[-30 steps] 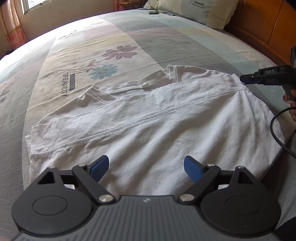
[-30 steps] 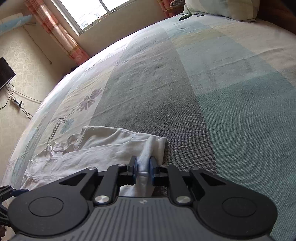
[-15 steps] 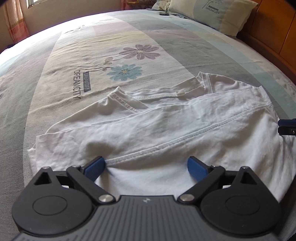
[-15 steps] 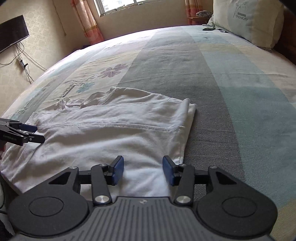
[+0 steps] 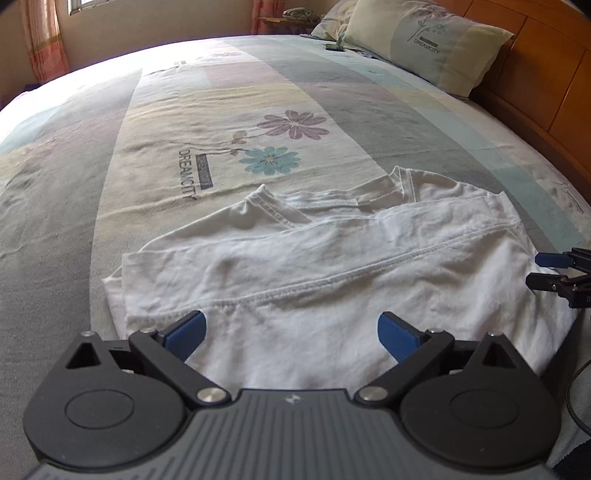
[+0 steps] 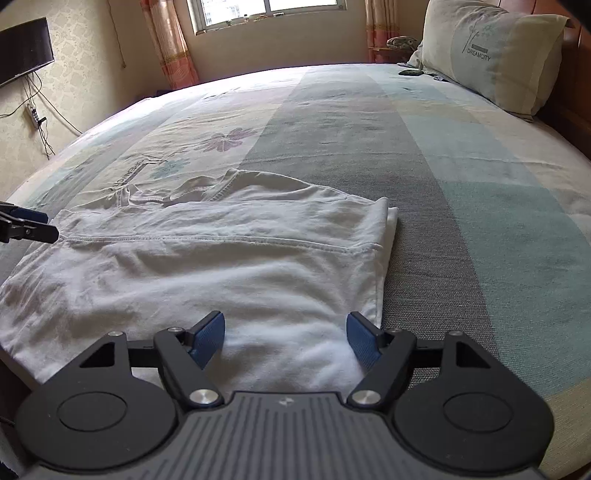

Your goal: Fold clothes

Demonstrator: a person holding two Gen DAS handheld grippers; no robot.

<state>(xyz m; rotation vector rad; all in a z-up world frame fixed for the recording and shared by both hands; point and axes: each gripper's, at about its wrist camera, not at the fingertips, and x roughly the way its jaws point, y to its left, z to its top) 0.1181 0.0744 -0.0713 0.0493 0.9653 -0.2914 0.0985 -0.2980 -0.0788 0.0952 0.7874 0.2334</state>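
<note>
A white T-shirt (image 5: 332, 266) lies folded over on the bed, its hem seam running across the top layer and its collar at the far side. The same white T-shirt (image 6: 207, 266) fills the near left of the right wrist view. My left gripper (image 5: 291, 332) is open, hovering over the shirt's near edge with nothing between its blue pads. My right gripper (image 6: 286, 334) is open too, above the shirt's near right corner. The right gripper's fingertips (image 5: 550, 271) show at the right edge of the left wrist view; the left gripper's fingertips (image 6: 33, 225) show at the left edge of the right wrist view.
The bed sheet (image 5: 221, 122) is striped with a flower print (image 5: 291, 125). A pillow (image 5: 424, 44) rests against the wooden headboard (image 5: 535, 85). A window (image 6: 269, 11) with curtains, a wall-mounted screen (image 6: 22, 48) and a small dark object (image 6: 410, 72) near the pillow are visible.
The right gripper let go of the shirt's edge and opened wide. Both grippers pulled back toward the near side of the bed, and the shirt now lies flat.
</note>
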